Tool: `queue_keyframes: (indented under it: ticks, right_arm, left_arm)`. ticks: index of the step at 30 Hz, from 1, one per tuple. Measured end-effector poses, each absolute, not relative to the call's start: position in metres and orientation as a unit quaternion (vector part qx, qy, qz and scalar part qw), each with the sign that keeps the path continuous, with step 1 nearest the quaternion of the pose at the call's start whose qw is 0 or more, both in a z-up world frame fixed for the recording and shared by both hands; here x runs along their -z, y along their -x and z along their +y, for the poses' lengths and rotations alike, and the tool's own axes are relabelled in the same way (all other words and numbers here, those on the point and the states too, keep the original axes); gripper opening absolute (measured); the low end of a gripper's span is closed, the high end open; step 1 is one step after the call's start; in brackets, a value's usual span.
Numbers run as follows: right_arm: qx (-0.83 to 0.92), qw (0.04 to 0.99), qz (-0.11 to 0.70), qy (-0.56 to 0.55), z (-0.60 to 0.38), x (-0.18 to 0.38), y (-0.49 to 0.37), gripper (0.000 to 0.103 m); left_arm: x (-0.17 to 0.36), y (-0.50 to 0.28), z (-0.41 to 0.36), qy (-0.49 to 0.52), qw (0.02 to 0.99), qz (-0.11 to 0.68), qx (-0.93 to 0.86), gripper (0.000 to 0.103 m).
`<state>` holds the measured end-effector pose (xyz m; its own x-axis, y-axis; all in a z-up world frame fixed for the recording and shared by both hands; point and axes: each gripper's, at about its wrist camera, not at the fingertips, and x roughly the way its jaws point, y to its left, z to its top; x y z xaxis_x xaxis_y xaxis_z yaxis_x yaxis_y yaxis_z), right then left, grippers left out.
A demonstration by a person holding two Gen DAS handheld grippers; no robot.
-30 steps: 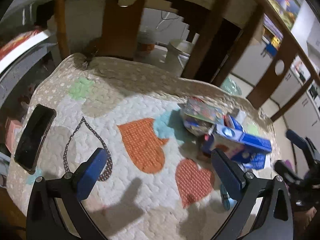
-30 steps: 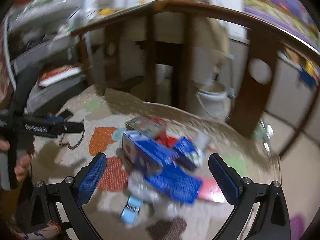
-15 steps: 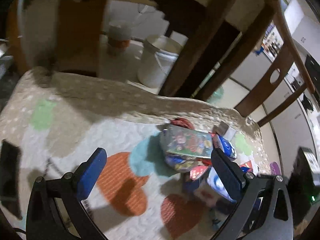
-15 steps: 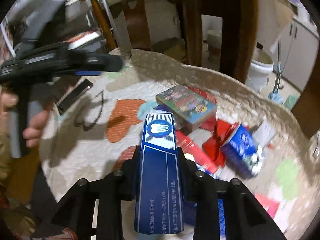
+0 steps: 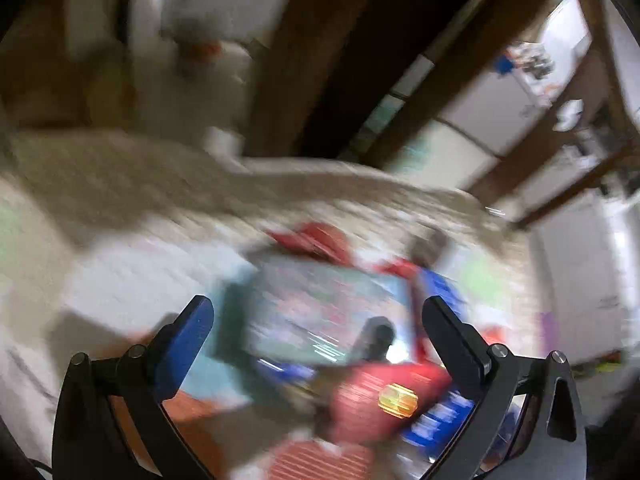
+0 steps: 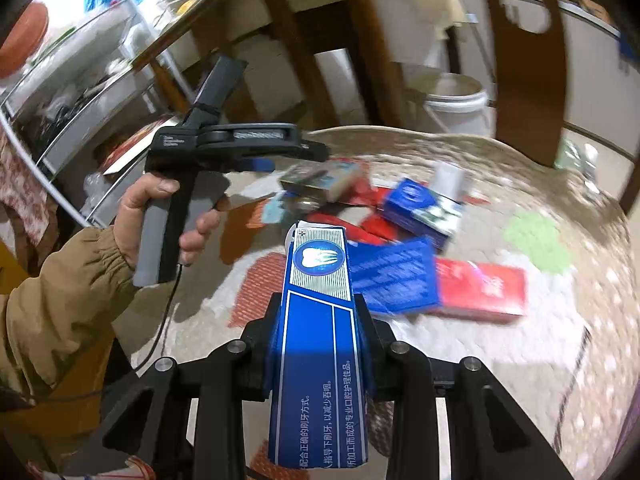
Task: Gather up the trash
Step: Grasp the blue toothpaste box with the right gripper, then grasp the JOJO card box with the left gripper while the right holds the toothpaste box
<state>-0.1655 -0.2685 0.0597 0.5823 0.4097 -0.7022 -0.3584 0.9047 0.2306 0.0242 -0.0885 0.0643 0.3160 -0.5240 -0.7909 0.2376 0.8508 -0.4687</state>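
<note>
Right claw [image 6: 320,320] pinches a blue toothpaste box [image 6: 320,344]; left claw [image 5: 316,320] hangs spread above a colourful box [image 5: 320,316]; several boxes remain mid-quilt [image 6: 560,340], uncollected.

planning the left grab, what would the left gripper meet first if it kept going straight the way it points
Probably the flat multicoloured printed box lying on the quilted heart-patterned blanket: it sits directly between the open jaws of the left gripper. Motion blur makes depth uncertain.

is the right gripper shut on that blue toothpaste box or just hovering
Shut on it. In the right wrist view both fingers of the right gripper press against the sides of the blue toothpaste box, which is lifted clear of the quilt.
</note>
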Motion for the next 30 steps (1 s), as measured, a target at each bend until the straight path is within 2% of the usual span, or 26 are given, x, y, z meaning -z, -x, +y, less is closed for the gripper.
queue_keyframes:
  ticks: [7, 10, 16, 22, 30]
  right_arm:
    - [-0.176, 0.892, 0.402, -0.106, -0.322, -0.051, 0.181, 0.035]
    - [-0.162, 0.892, 0.404, -0.126, -0.338, -0.048, 0.186, 0.035]
    - [-0.148, 0.890, 0.401, -0.160, -0.356, -0.043, 0.194, 0.036]
    - [-0.143, 0.889, 0.399, -0.176, -0.358, -0.039, 0.195, 0.036]
    - [-0.142, 0.882, 0.405, -0.194, -0.357, -0.033, 0.193, 0.035]
  left_arm:
    - [-0.082, 0.027, -0.116, 0.112, 0.742, 0.547, 0.372, 0.103]
    - [-0.098, 0.037, -0.117, 0.077, 0.764, 0.529, 0.361, 0.103]
    - [-0.113, 0.025, -0.130, -0.073, 0.839, 0.462, 0.278, 0.103]
    - [-0.095, 0.012, -0.164, -0.231, 0.828, 0.422, 0.289, 0.103]
    - [-0.070, -0.012, -0.181, -0.278, 0.781, 0.467, 0.308, 0.102]
